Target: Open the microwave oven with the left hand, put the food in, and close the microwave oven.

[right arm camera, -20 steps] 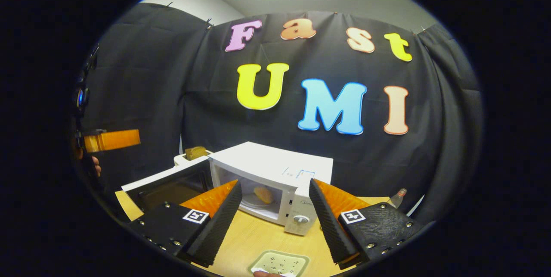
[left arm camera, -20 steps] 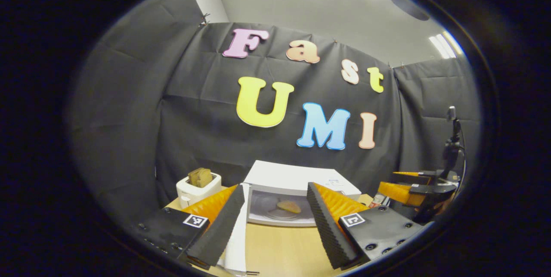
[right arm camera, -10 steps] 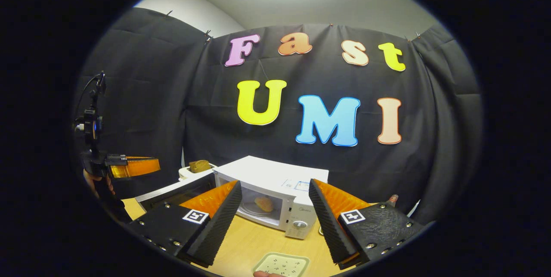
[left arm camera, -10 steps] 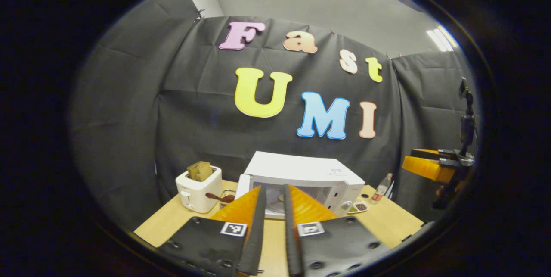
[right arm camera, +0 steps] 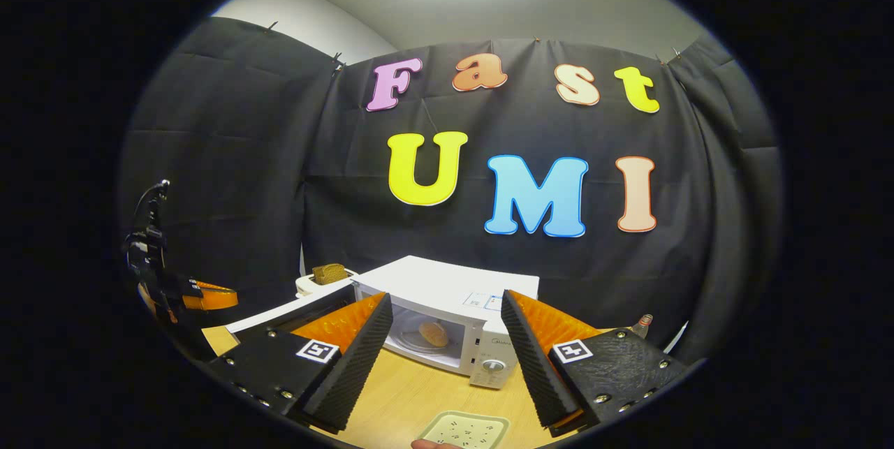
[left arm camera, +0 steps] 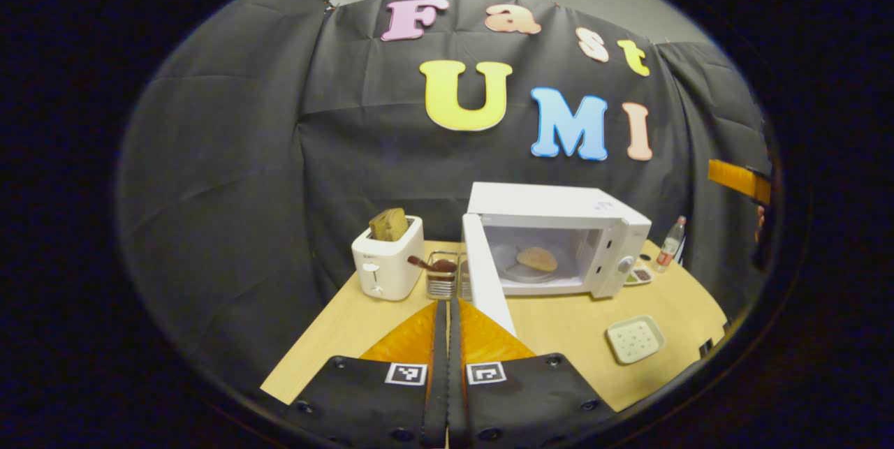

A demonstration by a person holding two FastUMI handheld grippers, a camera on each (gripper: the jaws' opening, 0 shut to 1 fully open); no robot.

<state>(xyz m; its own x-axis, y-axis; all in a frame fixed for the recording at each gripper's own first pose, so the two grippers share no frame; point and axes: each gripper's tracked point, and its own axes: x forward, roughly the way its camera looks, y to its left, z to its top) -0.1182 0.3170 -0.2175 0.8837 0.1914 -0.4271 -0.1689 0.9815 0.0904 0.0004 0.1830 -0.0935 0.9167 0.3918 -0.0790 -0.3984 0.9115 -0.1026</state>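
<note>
Your left gripper (left arm camera: 447,337) is sitting at the bottom centre of the left gripper view with its two fingers pressed together, nothing between them. Above its tips, just right of centre in the frame, the white box-shaped microwave oven (left arm camera: 559,203) is standing on the pale wooden table (left arm camera: 335,337) with its white door (left arm camera: 487,274) swung out toward you on the left side of the oven. Inside the open cavity, the flat tan piece of food (left arm camera: 536,258) is lying on the round glass turntable plate (left arm camera: 525,271).

To the left of the door you are seeing a white toaster (left arm camera: 388,258) with a brown slice of bread (left arm camera: 389,224) standing in its slot, and between toaster and door a small wire holder with a dark utensil (left arm camera: 441,273). Lower right on the table, a pale green square dish (left arm camera: 634,339) is lying apart from the oven; a small clear bottle with a red cap (left arm camera: 669,242) is standing at the far right of the table, beside the oven's control side.

In the right gripper view, your right gripper (right arm camera: 443,348) is showing at the bottom with its fingers spread wide and holding nothing. Between them the microwave oven (right arm camera: 454,288) is appearing with the food (right arm camera: 433,332) inside and the door (right arm camera: 279,313) hanging open to the left. Your other gripper is showing small at the left edge of that frame (right arm camera: 202,295).
</note>
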